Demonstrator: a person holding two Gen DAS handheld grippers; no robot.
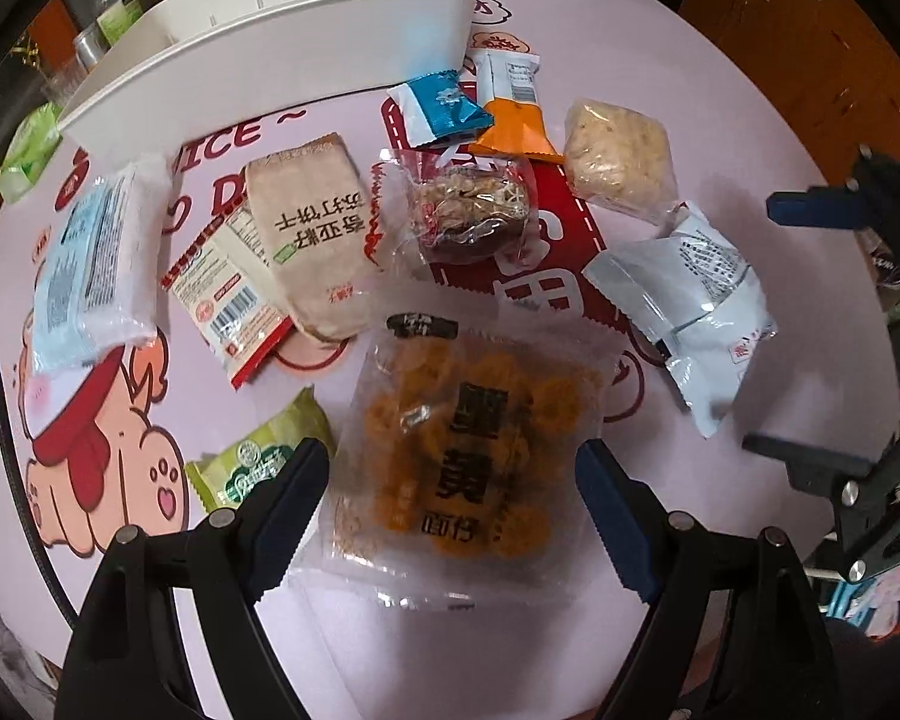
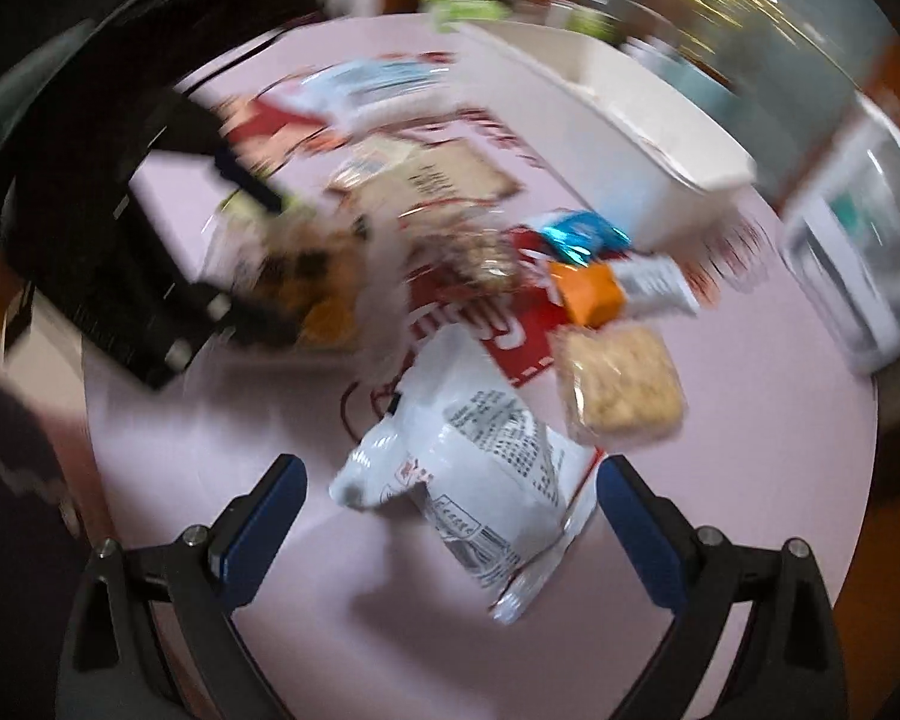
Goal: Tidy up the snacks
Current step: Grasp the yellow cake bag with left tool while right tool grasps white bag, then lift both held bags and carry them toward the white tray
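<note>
Both grippers point steeply down at the pink table point(image 1: 660, 48), snacks scattered across it.

My left gripper point(image 1: 450, 498): fingers spread wide, nothing pinched. The clear packet of orange snacks point(image 1: 468, 438) lies flat on the table between the two fingers; pads stand apart from its edges. A green packet point(image 1: 252, 462) sits just beside my left finger.

My right gripper point(image 2: 450, 516): fingers spread fully, holding nothing. The white packet point(image 2: 474, 480) lies crumpled on the table between them, not gripped. This view is motion-blurred.

The white bin point(image 1: 282, 42) stands at the far side of the table. No snack is visible inside it, though only its near wall and rim show.
</note>
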